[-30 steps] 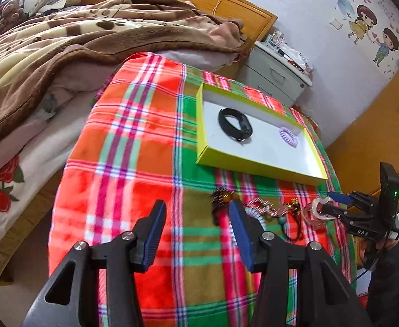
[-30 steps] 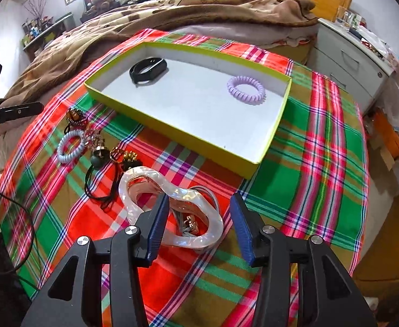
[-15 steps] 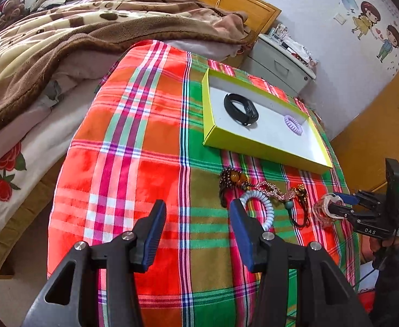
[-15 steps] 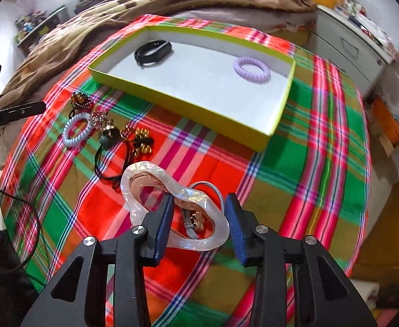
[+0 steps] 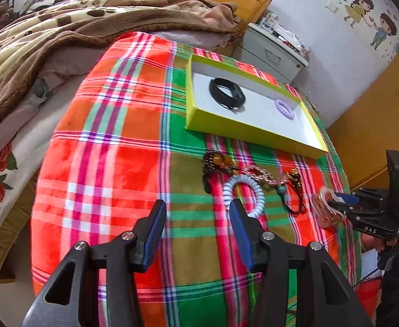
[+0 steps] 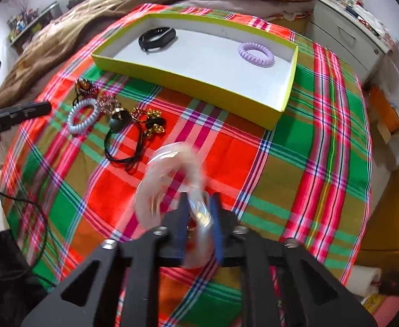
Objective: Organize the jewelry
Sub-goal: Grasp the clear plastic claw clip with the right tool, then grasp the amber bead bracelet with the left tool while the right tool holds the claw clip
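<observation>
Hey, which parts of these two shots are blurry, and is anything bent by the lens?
Right wrist view: the pearly hair clip in the right gripper is smeared by motion blur; the yellow-green box stays sharp. Left wrist view: mostly crisp, with fisheye bulging of the plaid cloth and dark corners.

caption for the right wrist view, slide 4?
Right gripper, jaws just closed on a pearly hair clip, over plaid cloth; yellow-green box beyond.

Brown blanket (image 5: 63, 35) on bed, plaid cloth (image 5: 123, 141), grey nightstand (image 5: 273, 51), cartoon wall sticker (image 5: 371, 19).
</observation>
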Available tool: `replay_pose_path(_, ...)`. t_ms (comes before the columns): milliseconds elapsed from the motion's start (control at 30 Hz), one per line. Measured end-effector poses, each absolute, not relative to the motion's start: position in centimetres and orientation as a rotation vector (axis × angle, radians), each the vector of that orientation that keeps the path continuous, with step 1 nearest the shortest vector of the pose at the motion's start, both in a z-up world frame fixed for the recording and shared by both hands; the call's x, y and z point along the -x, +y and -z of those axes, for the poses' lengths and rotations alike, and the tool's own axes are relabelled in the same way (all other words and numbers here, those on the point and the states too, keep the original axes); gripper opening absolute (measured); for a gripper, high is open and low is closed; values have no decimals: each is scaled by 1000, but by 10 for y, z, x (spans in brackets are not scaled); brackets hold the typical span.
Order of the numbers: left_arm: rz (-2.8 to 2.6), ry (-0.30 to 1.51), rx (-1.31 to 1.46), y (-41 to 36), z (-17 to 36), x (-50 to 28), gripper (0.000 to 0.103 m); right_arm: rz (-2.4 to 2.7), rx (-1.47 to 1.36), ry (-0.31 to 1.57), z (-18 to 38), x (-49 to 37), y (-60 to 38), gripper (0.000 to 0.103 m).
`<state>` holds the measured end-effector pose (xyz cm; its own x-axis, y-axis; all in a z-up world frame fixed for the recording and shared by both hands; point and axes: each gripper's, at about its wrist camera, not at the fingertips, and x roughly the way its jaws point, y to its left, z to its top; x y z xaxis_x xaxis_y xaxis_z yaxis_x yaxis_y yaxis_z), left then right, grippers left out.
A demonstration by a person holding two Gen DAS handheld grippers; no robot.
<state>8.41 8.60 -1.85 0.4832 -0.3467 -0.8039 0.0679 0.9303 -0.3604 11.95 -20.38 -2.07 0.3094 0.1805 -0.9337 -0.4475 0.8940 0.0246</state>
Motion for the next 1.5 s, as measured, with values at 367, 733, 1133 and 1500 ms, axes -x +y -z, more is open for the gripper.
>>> replay_pose_path(367,259,1039,268,77,20,-91,50,-326,1,1062,9,-96,-239,12)
replay_pose_path(733,249,1030,151,59,26,-121,50,-271,-107,985,7,-84,-247,12)
replay_pose_path(1133,260,1038,40,39,31,-140,50,-280,-126,966,6,-90,-238,12)
replay_pose_path(1500,228,1029,22,40,30,-141,34,-265,-143,962,7,-92,-239,12)
